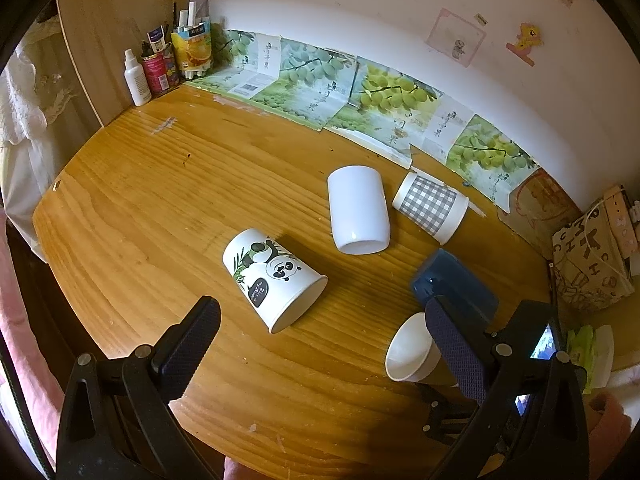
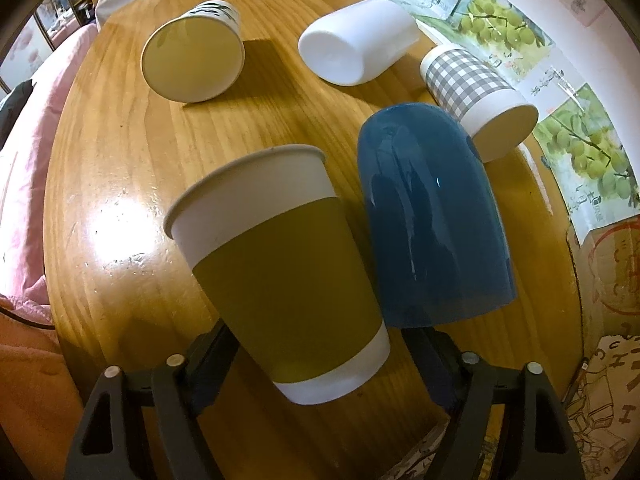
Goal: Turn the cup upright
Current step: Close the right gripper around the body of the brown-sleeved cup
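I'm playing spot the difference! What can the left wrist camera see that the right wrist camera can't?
Only the left wrist view shows the white bottle, the pen holders, the yellow pony sticker and the panda picture on the panda cup.

Only the right wrist view shows the olive sleeve of the sleeved cup between the right gripper's fingers.

Both show the white cup, checked cup, blue cup and wooden table.

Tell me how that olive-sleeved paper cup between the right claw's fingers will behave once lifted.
The olive-sleeved paper cup looks like thin paper, so probably light and crushable if squeezed hard. Its sleeve appears matte, so likely grippy. Its tapered body lies beside the blue cup; it may nudge that when swung.
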A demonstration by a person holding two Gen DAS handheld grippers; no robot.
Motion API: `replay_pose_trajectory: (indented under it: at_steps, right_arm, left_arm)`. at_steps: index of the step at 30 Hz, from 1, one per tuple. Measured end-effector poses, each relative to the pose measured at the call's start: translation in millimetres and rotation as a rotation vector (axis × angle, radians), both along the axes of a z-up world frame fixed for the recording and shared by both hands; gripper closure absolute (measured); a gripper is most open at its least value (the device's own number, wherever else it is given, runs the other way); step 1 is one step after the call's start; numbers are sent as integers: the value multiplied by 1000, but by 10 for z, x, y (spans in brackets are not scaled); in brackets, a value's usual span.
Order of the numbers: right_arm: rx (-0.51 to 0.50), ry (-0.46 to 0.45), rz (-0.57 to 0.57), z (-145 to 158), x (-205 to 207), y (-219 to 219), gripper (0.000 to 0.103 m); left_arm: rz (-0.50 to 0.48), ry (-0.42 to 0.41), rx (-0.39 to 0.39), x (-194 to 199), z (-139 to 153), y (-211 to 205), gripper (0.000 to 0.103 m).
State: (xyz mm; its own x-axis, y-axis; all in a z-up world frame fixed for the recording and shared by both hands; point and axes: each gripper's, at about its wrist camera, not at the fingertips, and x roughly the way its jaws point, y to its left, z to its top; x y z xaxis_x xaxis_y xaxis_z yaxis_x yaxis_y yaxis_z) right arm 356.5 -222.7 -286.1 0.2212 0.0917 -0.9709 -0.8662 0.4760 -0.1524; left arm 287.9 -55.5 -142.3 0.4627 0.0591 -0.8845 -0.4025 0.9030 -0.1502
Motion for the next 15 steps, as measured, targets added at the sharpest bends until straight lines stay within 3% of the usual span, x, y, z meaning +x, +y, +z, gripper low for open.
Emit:
replay_pose_trajectory:
  at_steps: [15]
  right_arm:
    - [25, -26, -63, 71, 28, 5, 40]
  left_arm:
    - [18, -46, 22, -241, 152, 33, 1]
